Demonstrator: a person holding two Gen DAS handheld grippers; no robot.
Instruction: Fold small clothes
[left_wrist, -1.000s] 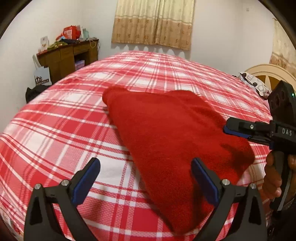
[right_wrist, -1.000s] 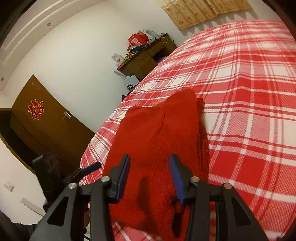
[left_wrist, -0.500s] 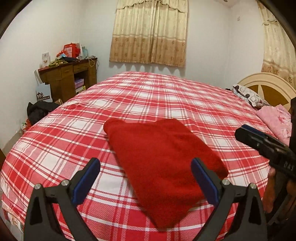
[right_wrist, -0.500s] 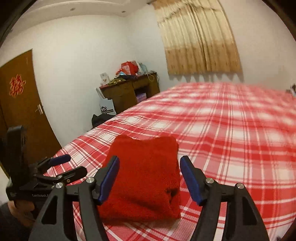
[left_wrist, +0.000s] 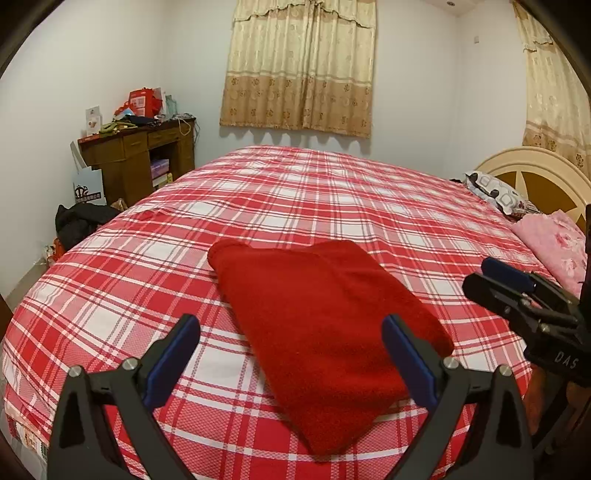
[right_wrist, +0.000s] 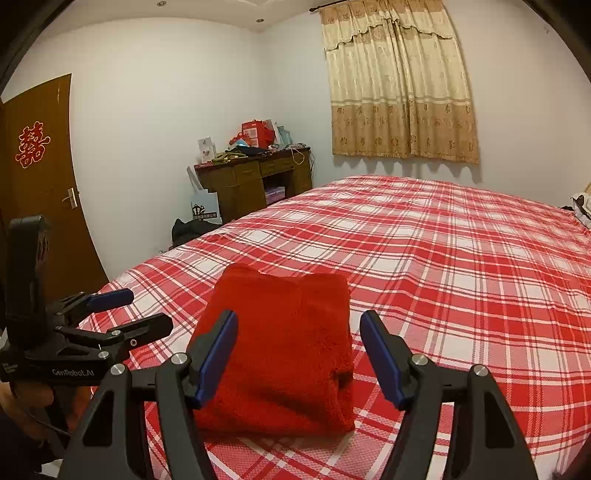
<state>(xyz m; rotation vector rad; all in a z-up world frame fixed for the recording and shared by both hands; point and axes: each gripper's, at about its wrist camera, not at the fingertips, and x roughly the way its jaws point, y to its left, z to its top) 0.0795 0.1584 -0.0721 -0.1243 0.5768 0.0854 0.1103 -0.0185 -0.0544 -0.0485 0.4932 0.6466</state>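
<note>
Right wrist view: folded red garment lies beyond spread, empty fingers.

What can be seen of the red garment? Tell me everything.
The red garment is a fuzzy, fleece-like piece in plain deep red, folded into a compact, roughly rectangular bundle with layered edges and one rounded far corner. It lies flat on the plaid bed, near its front edge, set at a slant in the left view. Only the bed touches it: the left gripper and right gripper are both open, above it, with nothing between their pads.
</note>
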